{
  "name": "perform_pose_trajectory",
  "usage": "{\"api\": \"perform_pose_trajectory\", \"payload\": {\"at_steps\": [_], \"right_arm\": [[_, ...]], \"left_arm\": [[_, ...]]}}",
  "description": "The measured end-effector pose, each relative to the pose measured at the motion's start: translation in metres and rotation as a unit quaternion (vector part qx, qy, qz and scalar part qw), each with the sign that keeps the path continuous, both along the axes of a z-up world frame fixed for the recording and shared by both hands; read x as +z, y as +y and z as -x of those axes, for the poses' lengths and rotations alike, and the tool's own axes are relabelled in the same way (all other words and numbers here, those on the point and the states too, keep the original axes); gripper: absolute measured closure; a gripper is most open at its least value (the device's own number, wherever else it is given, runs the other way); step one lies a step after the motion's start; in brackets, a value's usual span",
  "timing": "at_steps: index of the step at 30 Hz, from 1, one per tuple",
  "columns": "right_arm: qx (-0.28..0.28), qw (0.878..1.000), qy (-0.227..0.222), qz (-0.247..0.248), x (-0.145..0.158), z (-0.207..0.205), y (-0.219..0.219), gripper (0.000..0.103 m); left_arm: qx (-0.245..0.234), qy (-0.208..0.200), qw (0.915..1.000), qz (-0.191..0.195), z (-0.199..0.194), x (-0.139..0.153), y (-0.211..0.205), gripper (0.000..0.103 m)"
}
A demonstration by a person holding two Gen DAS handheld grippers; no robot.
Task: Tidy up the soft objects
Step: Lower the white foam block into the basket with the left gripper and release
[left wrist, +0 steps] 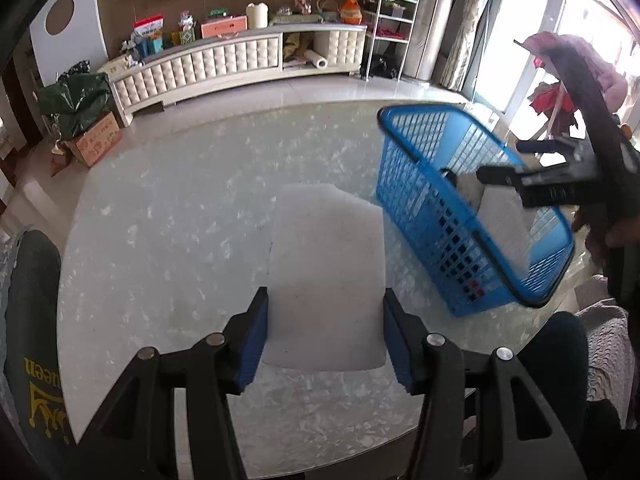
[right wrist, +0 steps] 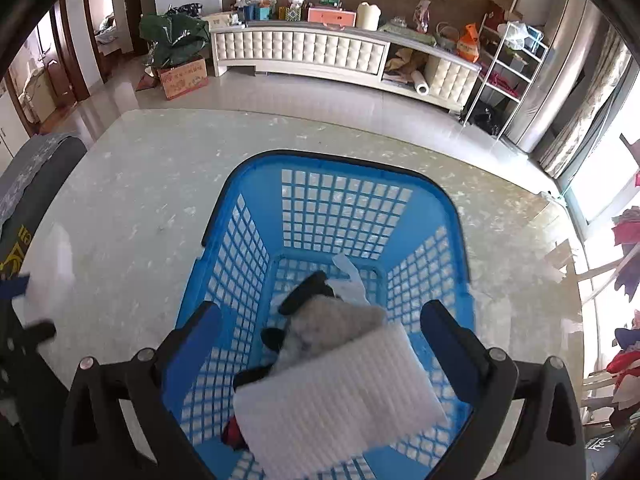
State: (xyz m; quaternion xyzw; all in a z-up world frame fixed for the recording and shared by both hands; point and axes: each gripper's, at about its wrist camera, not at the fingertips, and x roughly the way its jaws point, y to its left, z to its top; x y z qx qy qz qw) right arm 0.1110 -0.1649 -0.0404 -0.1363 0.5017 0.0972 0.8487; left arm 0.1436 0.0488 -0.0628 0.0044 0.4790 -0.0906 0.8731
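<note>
Room: living room, tufted cream sideboard [right wrist: 320,54] along the far wall.
Table: pale marbled glass table [left wrist: 160,220].
Left tongs [left wrist: 324,344]: apart, straddling a white foam sheet [left wrist: 326,276] lying flat.
Right tongs [right wrist: 320,344]: apart above a blue plastic lattice basket [right wrist: 336,216]; ribbed white foam pad [right wrist: 340,396] drops between them onto a plush toy [right wrist: 332,320].
Risk: a thin, limp sheet may slip or fold when pinched.

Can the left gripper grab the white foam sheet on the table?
Probably yes. The left gripper is open, its fingers either side of the white foam sheet's near edge, with nothing between. The blue basket sits off to the right.
</note>
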Motion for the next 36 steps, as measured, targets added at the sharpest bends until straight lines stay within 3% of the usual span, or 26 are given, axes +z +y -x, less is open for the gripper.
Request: {"api": "perform_pose_trajectory", "payload": {"at_steps": [8,13,24,36], "right_arm": [[-0.024,1.0,-0.018,-0.008,0.015,0.029,-0.024,0.0],[-0.032,0.999,-0.031,-0.017,0.018,0.045,-0.034,0.0],[-0.062,0.996,-0.033,-0.048,0.01,0.049,-0.059,0.0],[-0.113,0.991,-0.023,-0.073,-0.003,0.044,-0.093,0.0]], "left_arm": [[-0.017,-0.037,0.9992,0.006,-0.007,0.038,-0.022,0.052],[-0.049,-0.038,0.998,0.011,-0.022,0.047,-0.051,0.051],[-0.122,-0.021,0.9922,0.017,-0.07,0.025,-0.115,0.051],[-0.18,0.012,0.9837,0.004,-0.097,-0.012,-0.168,0.05]]}}
